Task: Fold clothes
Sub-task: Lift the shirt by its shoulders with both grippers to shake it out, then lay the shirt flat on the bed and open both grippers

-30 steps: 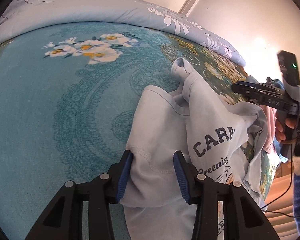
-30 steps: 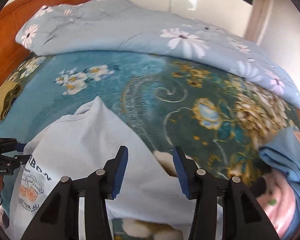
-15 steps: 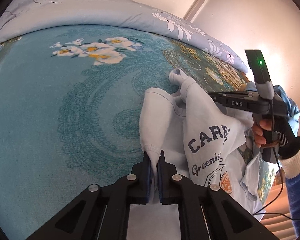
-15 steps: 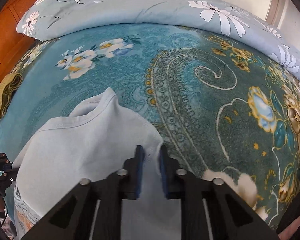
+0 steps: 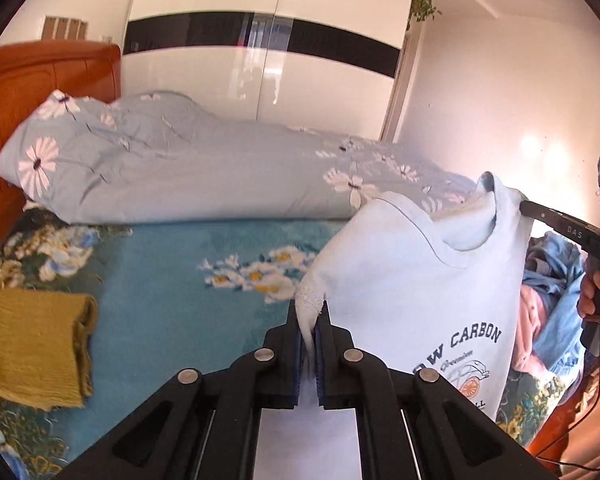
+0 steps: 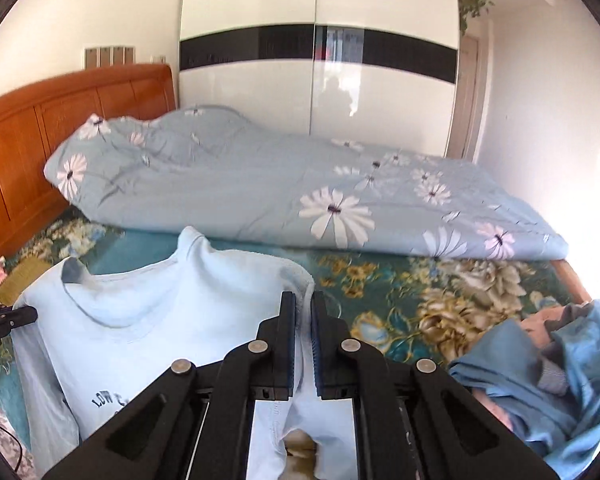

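Note:
A pale blue T-shirt [image 5: 412, 280] with "LOW CARBON" print hangs lifted above the bed, stretched between both grippers. My left gripper [image 5: 308, 328] is shut on one shoulder edge of it. My right gripper [image 6: 304, 320] is shut on the other shoulder; the shirt [image 6: 148, 320] spreads to its left, neckline up. In the left wrist view the right gripper [image 5: 532, 210] reaches in from the right edge, its tips hidden in the cloth. In the right wrist view the left gripper [image 6: 30, 314] shows at the left edge.
The teal floral bedspread [image 5: 160, 300] lies below. A folded olive-green garment [image 5: 32, 344] sits at the left. A rolled grey-blue floral duvet [image 6: 260, 192] lies across the far side. A heap of blue and pink clothes [image 6: 548, 364] is at the right. Orange headboard [image 6: 28, 128] at far left.
Both grippers closed on the shirt's shoulders, then lifted it off the bedspread; the shirt now hangs spread between them and the views have tilted up toward the wardrobe.

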{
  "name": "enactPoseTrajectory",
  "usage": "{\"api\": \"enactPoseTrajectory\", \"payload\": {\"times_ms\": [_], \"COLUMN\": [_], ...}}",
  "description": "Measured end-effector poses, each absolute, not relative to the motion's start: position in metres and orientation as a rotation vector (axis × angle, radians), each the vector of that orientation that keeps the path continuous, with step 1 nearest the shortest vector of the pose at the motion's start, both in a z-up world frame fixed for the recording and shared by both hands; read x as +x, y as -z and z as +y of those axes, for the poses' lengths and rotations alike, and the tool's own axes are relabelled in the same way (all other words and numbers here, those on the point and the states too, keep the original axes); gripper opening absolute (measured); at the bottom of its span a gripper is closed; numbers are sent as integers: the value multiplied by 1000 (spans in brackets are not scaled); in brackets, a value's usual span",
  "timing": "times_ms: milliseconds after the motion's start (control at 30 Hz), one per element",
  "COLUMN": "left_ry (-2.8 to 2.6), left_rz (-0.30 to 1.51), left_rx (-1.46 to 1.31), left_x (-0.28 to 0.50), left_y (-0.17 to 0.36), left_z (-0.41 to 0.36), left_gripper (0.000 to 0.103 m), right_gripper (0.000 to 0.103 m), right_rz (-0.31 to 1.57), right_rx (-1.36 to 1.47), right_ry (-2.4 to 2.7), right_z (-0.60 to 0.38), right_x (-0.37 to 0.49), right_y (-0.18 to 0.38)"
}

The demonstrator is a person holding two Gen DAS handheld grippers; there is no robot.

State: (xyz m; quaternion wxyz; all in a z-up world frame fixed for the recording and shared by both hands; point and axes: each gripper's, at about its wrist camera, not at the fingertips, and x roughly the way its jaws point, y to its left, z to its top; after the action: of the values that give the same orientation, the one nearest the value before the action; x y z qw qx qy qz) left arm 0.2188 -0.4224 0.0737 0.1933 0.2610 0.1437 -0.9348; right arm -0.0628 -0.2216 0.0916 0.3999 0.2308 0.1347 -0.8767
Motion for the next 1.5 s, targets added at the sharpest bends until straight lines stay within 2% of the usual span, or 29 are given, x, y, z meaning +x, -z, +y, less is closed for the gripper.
{"api": "enactPoseTrajectory", "payload": {"times_ms": [167, 267, 467, 733, 900, 1100, 1267, 1500], "left_ry": [2618, 2621, 2622, 2599, 2566, 2521, 2477, 2350], "left_rz": [109, 18, -85, -151, -145, -131, -119, 62], "left_rx": [558, 472, 333, 263, 388, 550, 683, 1003], "left_x": [249, 273, 322, 369, 334, 285, 244, 126], "left_y": [-157, -198, -253, -290, -262, -225, -193, -42], "left_z": [-383, -365, -335, -301, -331, -372, -406, -513], "left_gripper": [6, 6, 6, 6, 6, 8, 9, 9], "right_gripper": [7, 7, 7, 7, 7, 7, 7, 7], "right_rz": [305, 269, 189, 128, 150, 209, 309, 393], "right_rx": [349, 243, 76, -76, -132, -35, 198, 572], "right_ry": [2260, 2279, 2281, 2246, 2225, 2216, 2201, 2166], "right_z": [-189, -170, -130, -87, -81, -117, -187, -301], "right_x": [-11, 19, 70, 130, 149, 122, 57, -64], "right_y": [-170, -210, -266, -308, -317, -299, -230, -90]}}
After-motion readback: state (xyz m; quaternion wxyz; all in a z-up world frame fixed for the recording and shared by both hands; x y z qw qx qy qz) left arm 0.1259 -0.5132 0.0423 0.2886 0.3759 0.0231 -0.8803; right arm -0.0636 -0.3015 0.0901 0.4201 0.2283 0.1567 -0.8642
